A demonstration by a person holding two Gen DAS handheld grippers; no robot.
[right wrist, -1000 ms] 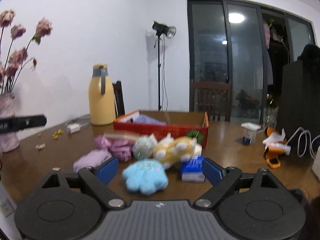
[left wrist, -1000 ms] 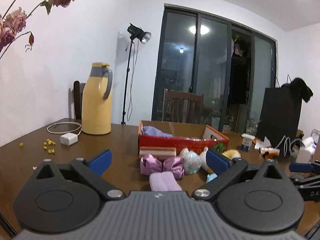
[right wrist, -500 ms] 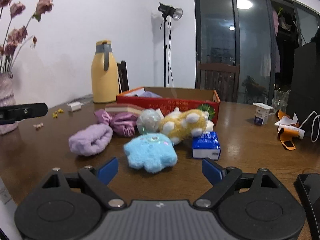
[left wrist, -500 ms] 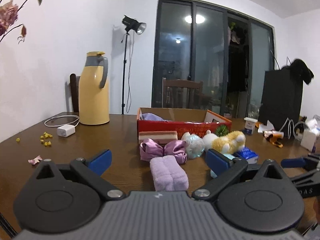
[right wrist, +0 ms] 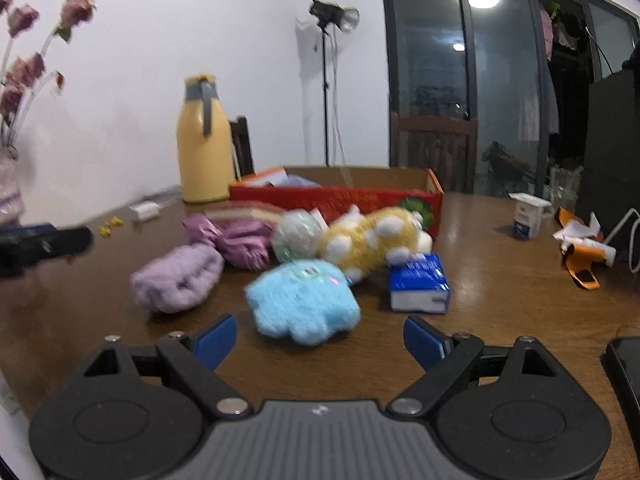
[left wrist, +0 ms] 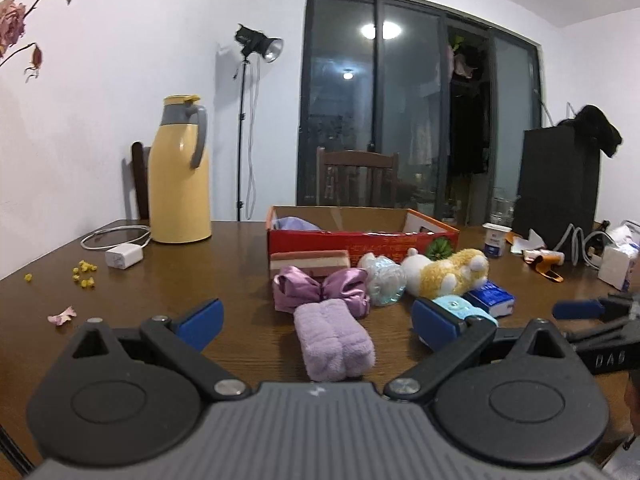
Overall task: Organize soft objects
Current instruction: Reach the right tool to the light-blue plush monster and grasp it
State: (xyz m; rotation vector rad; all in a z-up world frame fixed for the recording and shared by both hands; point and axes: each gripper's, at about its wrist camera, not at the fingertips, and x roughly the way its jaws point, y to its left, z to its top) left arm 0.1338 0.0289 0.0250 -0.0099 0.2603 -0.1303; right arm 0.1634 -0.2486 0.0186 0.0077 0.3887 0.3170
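Soft things lie on the brown table in front of a red cardboard box (left wrist: pixel 362 240) (right wrist: pixel 340 198): a lilac folded towel (left wrist: pixel 334 340) (right wrist: pixel 178 278), a purple satin bow (left wrist: pixel 320 288) (right wrist: pixel 240 238), a yellow-and-white plush (left wrist: pixel 448 272) (right wrist: pixel 372 238), a light blue plush paw (right wrist: pixel 304 302) (left wrist: pixel 460 306), a striped sponge (left wrist: pixel 310 260) and a clear wrapped ball (left wrist: pixel 382 278). My left gripper (left wrist: pixel 316 322) is open, just short of the towel. My right gripper (right wrist: pixel 320 338) is open, just short of the blue paw.
A yellow thermos jug (left wrist: pixel 180 170), a white charger with cable (left wrist: pixel 124 256) and yellow crumbs lie at the left. A blue tissue pack (right wrist: pixel 418 284), a small white carton (right wrist: pixel 528 216), orange-and-white clutter (right wrist: pixel 584 254) and a black box (left wrist: pixel 558 182) are at the right. A lilac item lies in the box.
Both grippers have drawn closer to the pile and lower; the towel now lies between my left fingers' line, the blue paw before my right. Both stayed open.
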